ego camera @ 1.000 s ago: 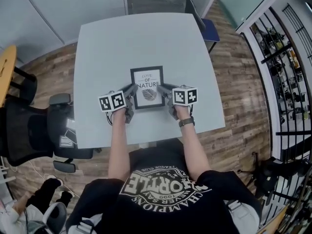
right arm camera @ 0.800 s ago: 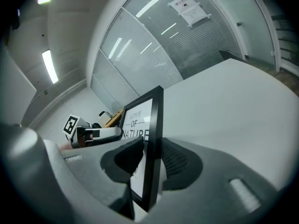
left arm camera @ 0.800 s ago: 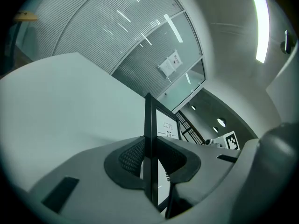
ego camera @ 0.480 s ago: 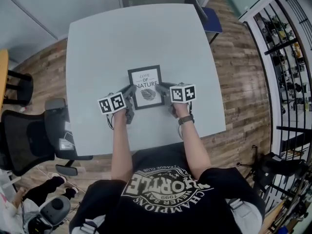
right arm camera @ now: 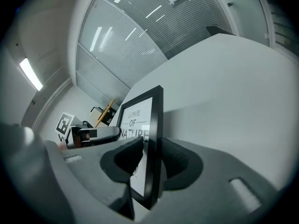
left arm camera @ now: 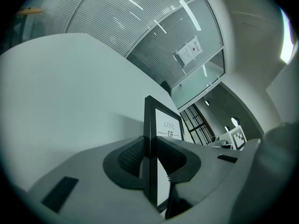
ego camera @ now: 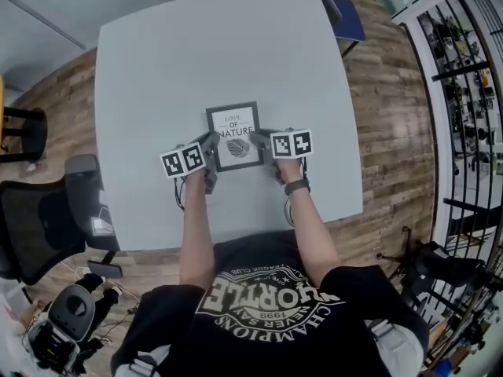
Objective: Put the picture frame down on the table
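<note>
A black picture frame [ego camera: 236, 135] with a white print reading "LOVE OF NATURE" is held over the middle of the grey table [ego camera: 157, 69], its face toward the head camera. My left gripper [ego camera: 209, 145] is shut on the frame's left edge [left arm camera: 150, 139]. My right gripper [ego camera: 259, 140] is shut on its right edge [right arm camera: 154, 139]. In both gripper views the frame's thin black rim sits pinched between the ribbed pads. Whether the frame's lower edge touches the table is hidden by the jaws.
A black office chair [ego camera: 47, 218] stands at the table's left side, and a blue chair [ego camera: 338, 10] at its far right corner. Black metal shelving [ego camera: 464, 77] lines the right wall. Wood floor surrounds the table.
The head view has shifted, so table and frame sit slightly higher in it. Both grippers keep their hold on the frame, which stays over the same part of the table.
</note>
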{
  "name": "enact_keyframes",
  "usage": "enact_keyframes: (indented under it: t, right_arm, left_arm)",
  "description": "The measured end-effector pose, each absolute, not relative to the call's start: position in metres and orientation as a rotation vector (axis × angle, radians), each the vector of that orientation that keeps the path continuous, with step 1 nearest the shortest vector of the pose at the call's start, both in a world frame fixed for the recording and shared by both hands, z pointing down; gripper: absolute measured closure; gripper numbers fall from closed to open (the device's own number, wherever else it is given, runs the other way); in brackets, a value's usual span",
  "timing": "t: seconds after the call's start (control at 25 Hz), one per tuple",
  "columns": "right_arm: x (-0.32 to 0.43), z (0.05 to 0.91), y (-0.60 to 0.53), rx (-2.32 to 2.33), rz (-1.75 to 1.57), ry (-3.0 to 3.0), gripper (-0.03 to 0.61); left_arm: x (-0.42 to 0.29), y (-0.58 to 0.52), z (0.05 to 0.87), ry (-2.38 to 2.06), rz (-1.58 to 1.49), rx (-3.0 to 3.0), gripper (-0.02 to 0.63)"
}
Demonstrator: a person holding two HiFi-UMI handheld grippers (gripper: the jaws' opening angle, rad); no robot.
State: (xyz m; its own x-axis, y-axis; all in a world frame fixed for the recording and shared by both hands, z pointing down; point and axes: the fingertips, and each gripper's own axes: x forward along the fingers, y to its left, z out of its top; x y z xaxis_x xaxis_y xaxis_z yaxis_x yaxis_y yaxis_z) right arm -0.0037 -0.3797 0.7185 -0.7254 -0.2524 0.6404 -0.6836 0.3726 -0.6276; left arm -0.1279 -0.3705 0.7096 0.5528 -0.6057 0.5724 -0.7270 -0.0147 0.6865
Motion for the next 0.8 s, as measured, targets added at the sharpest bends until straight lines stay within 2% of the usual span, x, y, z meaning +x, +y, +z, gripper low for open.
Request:
enact_keyframes:
  t: [0.36,0.8]
  right_arm:
    - [0.004,0.760,-0.392,0.826,1.328,-2.096,0.456]
    - [0.001,0.770,-0.399,0.834,1.280,-2.056,0.452]
  left_arm:
    - [-0.121,-0.383,0.750,-1.137,0.212,1.644,0.537]
    - [-0.123,-0.389,0.768,-1.199,0.263,1.625,0.531]
